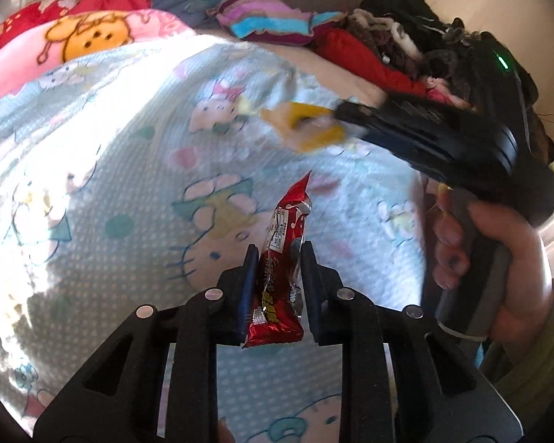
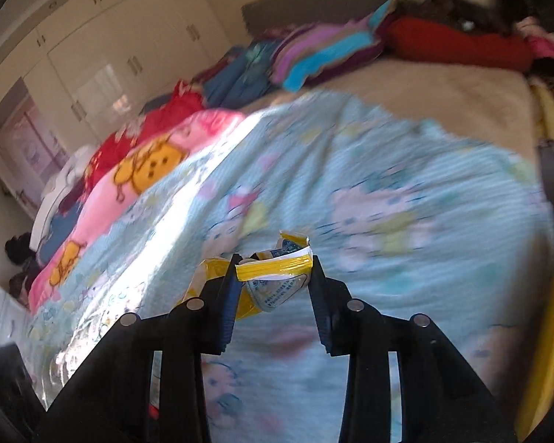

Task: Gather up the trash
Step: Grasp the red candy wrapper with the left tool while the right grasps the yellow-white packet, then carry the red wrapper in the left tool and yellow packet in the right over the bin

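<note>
My left gripper is shut on a red snack wrapper, held upright above the blue cartoon blanket. My right gripper is shut on a crumpled yellow wrapper, held above the same blanket. In the left wrist view the right gripper reaches in from the right, blurred, with the yellow wrapper at its tip; a hand holds its grip.
Folded clothes and blankets lie along the far side of the bed: a pink cartoon blanket, a striped purple garment, a red garment and dark clothes. White wardrobe doors stand beyond the bed. A yellow object is at the right edge.
</note>
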